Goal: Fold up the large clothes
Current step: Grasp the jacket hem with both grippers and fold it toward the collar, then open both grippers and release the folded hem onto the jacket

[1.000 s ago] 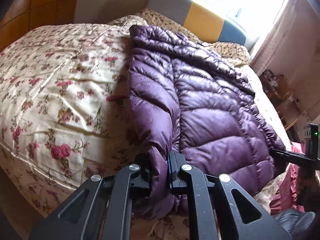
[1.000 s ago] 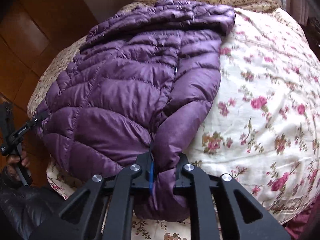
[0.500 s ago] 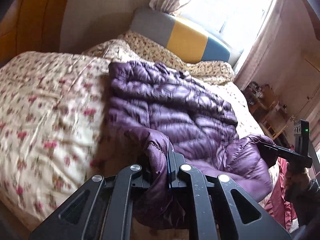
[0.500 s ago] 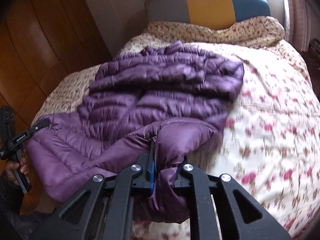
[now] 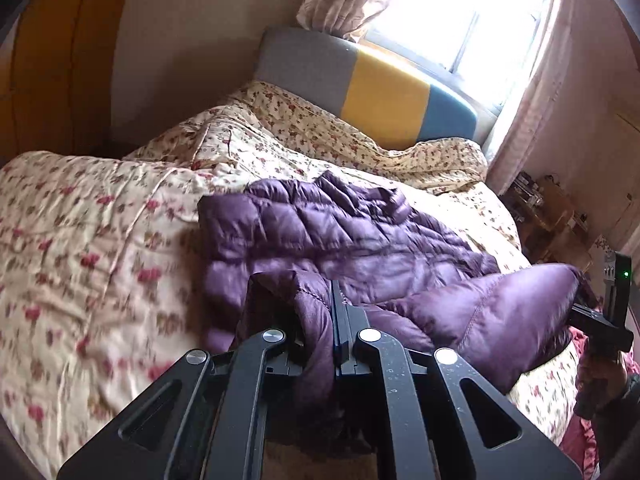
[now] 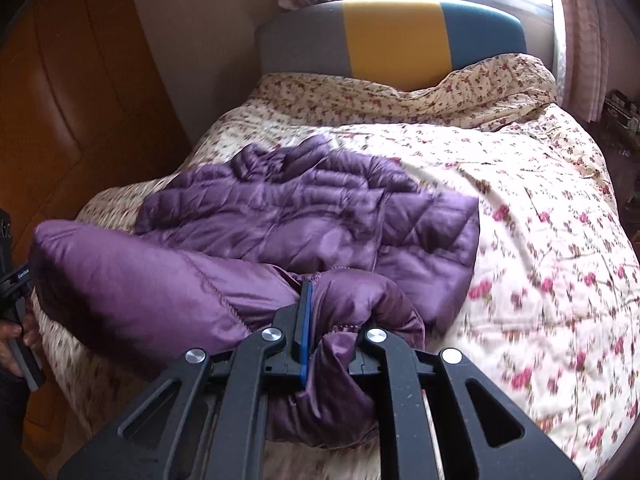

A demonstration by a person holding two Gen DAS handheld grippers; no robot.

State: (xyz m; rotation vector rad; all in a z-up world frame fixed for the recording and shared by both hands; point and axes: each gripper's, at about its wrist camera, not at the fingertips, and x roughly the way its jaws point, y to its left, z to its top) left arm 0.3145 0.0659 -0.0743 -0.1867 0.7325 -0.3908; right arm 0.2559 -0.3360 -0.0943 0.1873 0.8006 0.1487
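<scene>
Left tool (image 5: 318, 320) pinching purple jacket (image 5: 360, 240) hem | right tool (image 6: 332, 320) pinching hem too

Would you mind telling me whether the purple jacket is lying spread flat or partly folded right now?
Partly folded. The purple jacket's near edge is lifted off the floral quilt and bent over its far half, pinched in the left claw and right claw.

Both wrist cameras look down-forward from the bed's (image 5: 80, 240) near end toward the far headboard (image 6: 392, 40), sharing the jacket (image 5: 360, 240).
</scene>
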